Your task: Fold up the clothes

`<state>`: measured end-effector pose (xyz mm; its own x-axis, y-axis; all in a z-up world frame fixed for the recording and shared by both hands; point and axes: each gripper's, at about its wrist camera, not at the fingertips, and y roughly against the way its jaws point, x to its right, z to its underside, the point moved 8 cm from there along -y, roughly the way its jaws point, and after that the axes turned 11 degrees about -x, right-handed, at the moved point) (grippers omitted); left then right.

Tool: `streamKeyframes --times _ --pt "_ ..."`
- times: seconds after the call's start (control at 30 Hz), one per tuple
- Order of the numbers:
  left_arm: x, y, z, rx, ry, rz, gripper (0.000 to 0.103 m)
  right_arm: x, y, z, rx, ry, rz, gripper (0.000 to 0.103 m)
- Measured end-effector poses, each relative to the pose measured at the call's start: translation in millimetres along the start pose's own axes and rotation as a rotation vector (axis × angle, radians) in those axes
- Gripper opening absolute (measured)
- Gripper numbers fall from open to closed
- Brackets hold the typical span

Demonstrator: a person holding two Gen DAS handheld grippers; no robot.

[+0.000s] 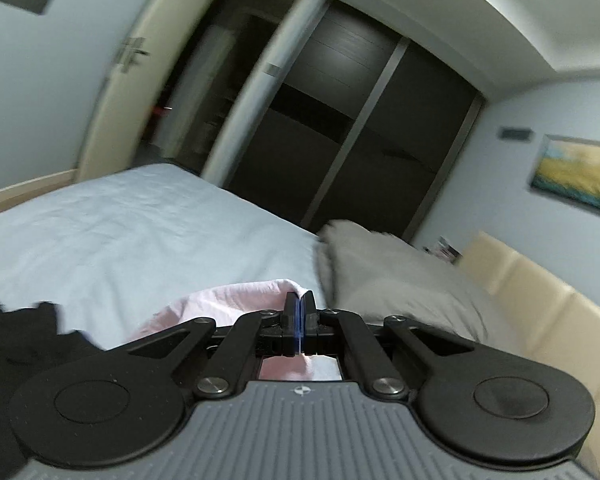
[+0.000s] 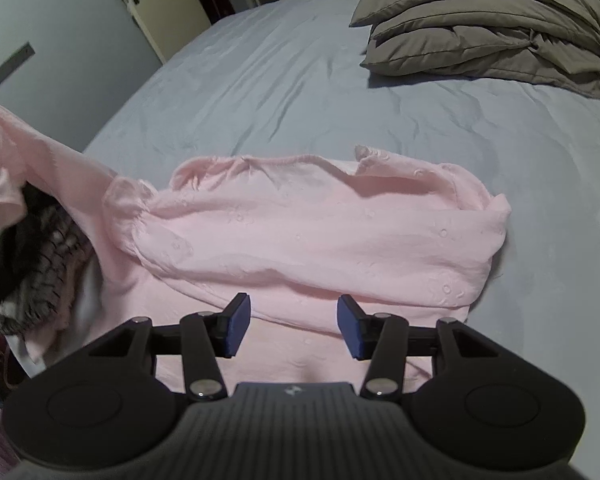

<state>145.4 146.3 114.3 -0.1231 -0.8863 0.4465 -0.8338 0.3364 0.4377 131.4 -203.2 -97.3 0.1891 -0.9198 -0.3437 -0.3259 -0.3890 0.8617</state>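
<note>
Left wrist view: the left hand-held gripper (image 1: pixel 299 303), its fingers pressed together, appears to pinch an edge of the pink garment (image 1: pixel 220 300), which bulges up at 12 o'clock from its tips above the bed (image 1: pixel 120 224). A grey pillow (image 1: pixel 380 272) lies at 2 o'clock.

Right wrist view: the right hand-held gripper (image 2: pixel 294 326) hovers with fingers spread wide, holding nothing, over the pink garment (image 2: pixel 320 232), crumpled across the bed (image 2: pixel 300 88); a sleeve rises towards 9 o'clock. The cloth looks thin, light and limp, so it should sag and slide; hems and sleeve ends offer the surest hold.
</note>
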Motion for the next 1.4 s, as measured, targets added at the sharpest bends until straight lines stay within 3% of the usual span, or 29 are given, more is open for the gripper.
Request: streamKeyframes --times 0.17,0.3,0.5,0.67,0.77,0.83,0.87,0.9,1.1,1.2,1.4 --pt "54 -42 29 -0.129 -0.121 0.11 0.0 -1 11 -4 0.031 -0.042 -0.037 0.056" --pt "93 -75 69 -0.265 -0.218 0.163 0.0 7 15 -10 0.057 -0.058 -0.009 0.057" --pt "124 -110 129 -0.418 -0.338 0.183 0.0 10 13 -10 0.054 -0.062 -0.019 0.057" --pt "133 -129 163 -0.526 -0.359 0.167 0.002 -10 14 -8 0.058 0.025 -0.021 0.057" --pt "134 -132 168 -0.541 -0.359 0.163 0.014 -16 13 -7 0.059 0.059 -0.003 0.057" --pt "130 -128 165 -0.544 -0.349 0.166 0.031 -19 9 -6 0.05 0.07 -0.007 0.057" --pt "128 -125 164 -0.543 -0.342 0.168 0.044 -20 8 -5 0.045 0.077 -0.009 0.057" --pt "126 -124 161 -0.527 -0.337 0.162 0.048 -22 5 -4 0.039 0.087 -0.007 0.057" --pt "83 -113 118 -0.427 -0.218 0.058 0.048 -28 -20 5 -0.013 0.125 0.012 0.058" --pt "47 -103 99 -0.386 -0.171 -0.044 0.049 -32 -34 13 -0.053 0.139 0.012 0.07" --pt "-24 -89 98 -0.418 -0.143 -0.227 0.049 -40 -43 12 -0.067 0.155 0.001 0.069"
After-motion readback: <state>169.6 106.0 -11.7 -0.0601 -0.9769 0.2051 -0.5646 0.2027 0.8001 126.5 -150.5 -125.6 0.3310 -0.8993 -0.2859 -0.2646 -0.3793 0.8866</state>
